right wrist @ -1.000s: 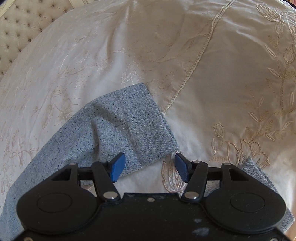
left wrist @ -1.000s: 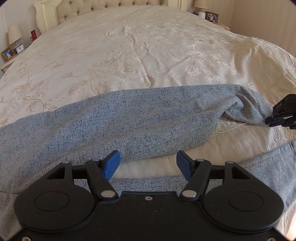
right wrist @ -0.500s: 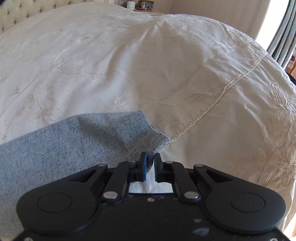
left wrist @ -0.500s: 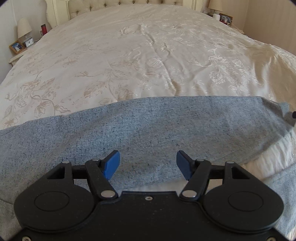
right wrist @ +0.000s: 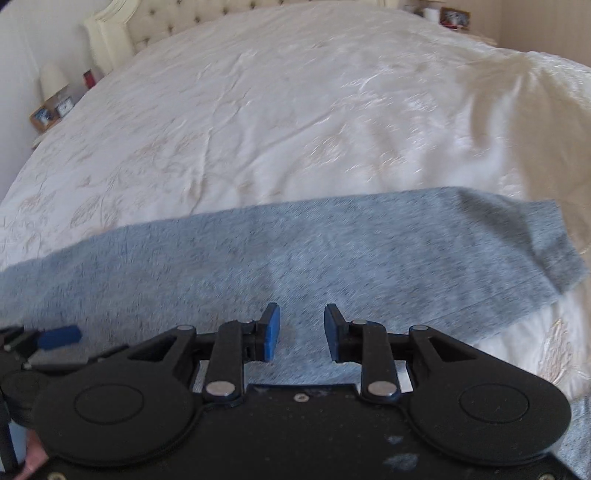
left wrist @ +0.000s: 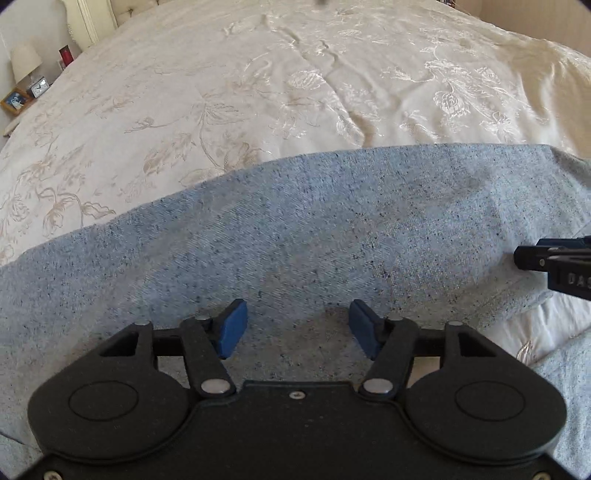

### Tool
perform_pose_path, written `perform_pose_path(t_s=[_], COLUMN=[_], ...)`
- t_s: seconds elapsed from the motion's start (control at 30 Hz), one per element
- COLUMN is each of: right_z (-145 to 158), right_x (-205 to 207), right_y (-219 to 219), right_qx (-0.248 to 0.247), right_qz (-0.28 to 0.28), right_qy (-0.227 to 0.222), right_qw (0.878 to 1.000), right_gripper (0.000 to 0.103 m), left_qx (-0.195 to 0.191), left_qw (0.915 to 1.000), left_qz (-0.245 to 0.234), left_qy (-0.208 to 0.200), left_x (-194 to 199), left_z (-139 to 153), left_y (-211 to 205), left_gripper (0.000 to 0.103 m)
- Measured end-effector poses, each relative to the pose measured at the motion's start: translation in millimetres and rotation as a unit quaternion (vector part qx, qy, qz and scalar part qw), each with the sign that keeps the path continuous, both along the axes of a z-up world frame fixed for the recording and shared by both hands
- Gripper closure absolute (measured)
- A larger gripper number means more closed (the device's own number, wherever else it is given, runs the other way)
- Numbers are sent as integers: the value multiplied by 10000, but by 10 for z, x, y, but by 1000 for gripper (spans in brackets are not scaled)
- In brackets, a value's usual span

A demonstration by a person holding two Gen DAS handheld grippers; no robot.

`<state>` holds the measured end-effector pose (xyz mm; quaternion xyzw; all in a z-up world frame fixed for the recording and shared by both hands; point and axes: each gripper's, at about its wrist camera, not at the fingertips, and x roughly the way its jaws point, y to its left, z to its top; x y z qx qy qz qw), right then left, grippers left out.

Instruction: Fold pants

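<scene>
The grey-blue pants (left wrist: 295, 229) lie across the cream bedspread, one leg stretched flat left to right, with its hem (right wrist: 546, 240) at the right. My left gripper (left wrist: 295, 326) hovers low over this leg, jaws wide and closing slightly, pads clear of the cloth. My right gripper (right wrist: 301, 332) is also over the leg, further along it. Its jaws are opening and only flat fabric shows under the gap. The left wrist view shows the right gripper (left wrist: 554, 262) at the right edge. A blue fingertip (right wrist: 61, 336) of the left gripper shows at lower left in the right wrist view.
The bedspread (left wrist: 295, 92) stretches back to a tufted headboard (right wrist: 192, 14). A nightstand with a lamp (left wrist: 24, 62), clock and photo frame stands at the far left. The second pant leg (left wrist: 565, 373) lies nearer, at lower right. Part of a hand (right wrist: 33, 461) shows below.
The right gripper shut at the leg's hem, then swung left along the leg and its jaws have parted. The crumpled hem now lies flat. The left gripper sank closer to the leg.
</scene>
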<state>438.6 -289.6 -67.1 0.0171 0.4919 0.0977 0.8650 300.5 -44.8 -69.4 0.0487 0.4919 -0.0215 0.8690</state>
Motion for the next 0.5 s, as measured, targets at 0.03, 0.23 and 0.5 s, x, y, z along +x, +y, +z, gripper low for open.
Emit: perform_pose_path(t_s=[0.03,0.23,0.5], right_z=[-60,-304,-332], right_x=[-28,83,184], right_y=[88,-142,-724], right_qx=[-129,-1123,-1159], right_qz=[123,-462,-1435], right_qy=[91,-131,-28], right_qw=[9998,9925,9828], right_gripper=[75,77,80], left_qx=[-37,100,194], left_qw=[10000,9991,9960], left_qz=[35,199,870], left_qy=[-69,-353,-70], left_x=[-6,-205,-482], left_z=[64,319,145], left_y=[70,568,1203], left_gripper=[40,40,40])
